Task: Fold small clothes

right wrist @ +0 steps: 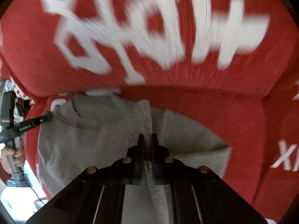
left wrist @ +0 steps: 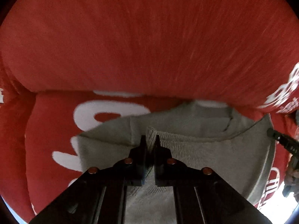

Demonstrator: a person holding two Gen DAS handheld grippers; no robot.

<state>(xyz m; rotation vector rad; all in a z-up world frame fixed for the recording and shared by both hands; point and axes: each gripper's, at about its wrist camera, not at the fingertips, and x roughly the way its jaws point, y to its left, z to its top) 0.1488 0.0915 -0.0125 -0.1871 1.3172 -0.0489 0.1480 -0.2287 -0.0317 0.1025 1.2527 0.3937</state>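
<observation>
Red cloth with big white lettering (right wrist: 145,29) covers everything underneath, so I can't tell what carries it. On it lies the small grey garment (left wrist: 196,149), bunched, no neat fold yet. The left tool (left wrist: 149,140) is pinched tight on a ribbed edge; the right tool (right wrist: 147,138) is clamped on a stitched hem. Folding looks barely begun, most still to do.

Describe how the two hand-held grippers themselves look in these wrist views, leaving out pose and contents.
Both match. The left hand-held gripper and the right hand-held gripper are matte black, each with two narrow pointed fingers widening into angular black linkage arms. Round copper-coloured studs sit at the joints, and a small blue patch shows at the inner finger base. No cables or sleeves are visible.
</observation>
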